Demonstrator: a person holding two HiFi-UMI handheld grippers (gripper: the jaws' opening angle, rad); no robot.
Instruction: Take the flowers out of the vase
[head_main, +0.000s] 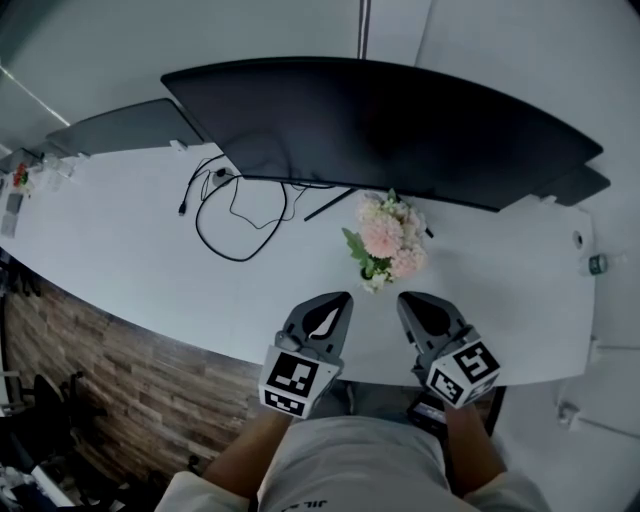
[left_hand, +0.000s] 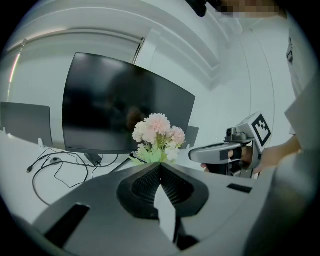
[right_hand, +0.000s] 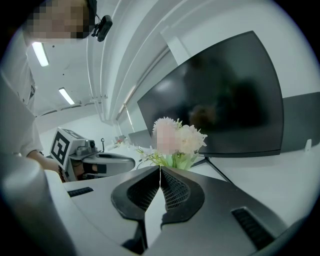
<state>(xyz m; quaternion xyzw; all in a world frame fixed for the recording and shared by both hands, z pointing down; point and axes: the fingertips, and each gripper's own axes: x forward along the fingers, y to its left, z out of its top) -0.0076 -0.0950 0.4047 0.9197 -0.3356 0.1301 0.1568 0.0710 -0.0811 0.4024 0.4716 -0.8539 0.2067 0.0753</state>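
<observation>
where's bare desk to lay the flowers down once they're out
Bare desk lies right of the flowers, in front of the monitor; a wider patch lies left of the cable loop. Crowded: that loop under the monitor, and the front edge by the left tongs and right tongs.

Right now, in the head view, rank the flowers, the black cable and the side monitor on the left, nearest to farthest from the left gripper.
From the left gripper:
1. The flowers, just ahead, slightly to its right.
2. The black cable, ahead-left on the desk.
3. The side monitor, far left at the back.
</observation>
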